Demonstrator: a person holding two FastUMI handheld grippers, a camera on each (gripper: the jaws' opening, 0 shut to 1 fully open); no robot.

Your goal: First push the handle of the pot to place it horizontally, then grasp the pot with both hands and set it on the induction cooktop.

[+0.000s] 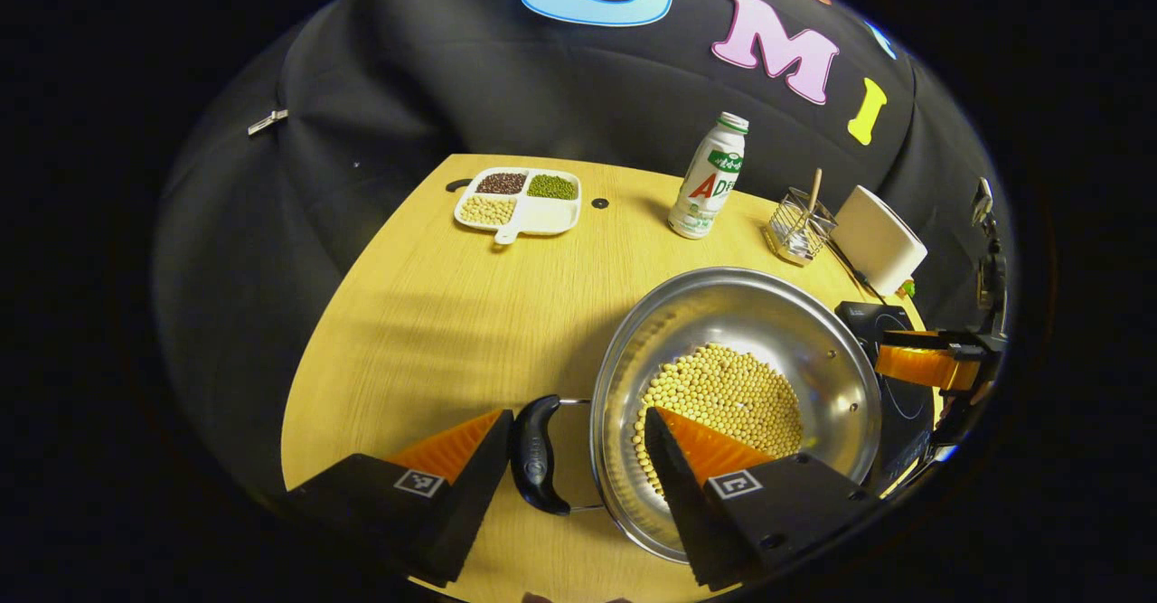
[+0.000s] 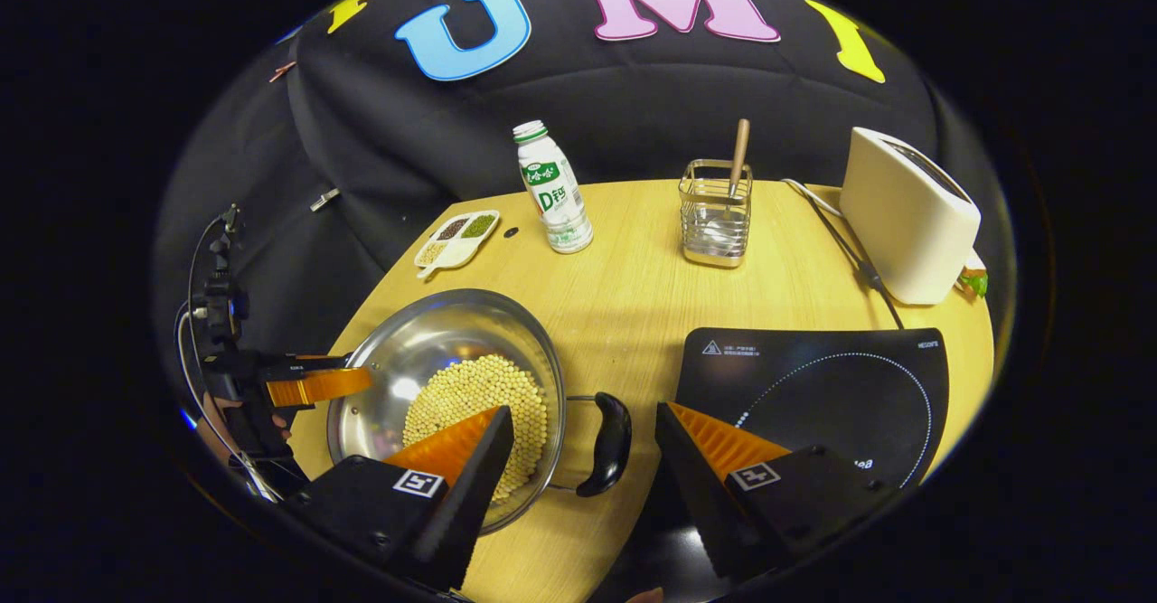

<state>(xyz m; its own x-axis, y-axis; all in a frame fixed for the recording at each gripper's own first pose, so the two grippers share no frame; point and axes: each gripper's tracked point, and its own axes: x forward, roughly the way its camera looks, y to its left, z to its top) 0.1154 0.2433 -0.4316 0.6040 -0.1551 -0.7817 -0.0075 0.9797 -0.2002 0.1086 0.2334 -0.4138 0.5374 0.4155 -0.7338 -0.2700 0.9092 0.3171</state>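
A steel pot (image 1: pixel 723 314) holding yellow soybeans (image 1: pixel 723 391) sits on the wooden table. My left gripper (image 1: pixel 578 431) is open and straddles the pot's black side handle (image 1: pixel 535 467) and rim, with one finger over the beans. In the right gripper view, the pot (image 2: pixel 425 341) lies left of the black induction cooktop (image 2: pixel 813 386). My right gripper (image 2: pixel 583 427) is open around the pot's other black handle (image 2: pixel 607 445), one finger over the beans and one over the cooktop's edge. Each view shows the other gripper across the pot, held by a hand.
At the table's back stand a divided dish of beans (image 2: pixel 456 237), a drink bottle (image 2: pixel 553 189), a wire holder with a wooden stick (image 2: pixel 716 210) and a white toaster (image 2: pixel 908 214) with its cable. Bare tabletop (image 1: pixel 434 314) lies left of the pot.
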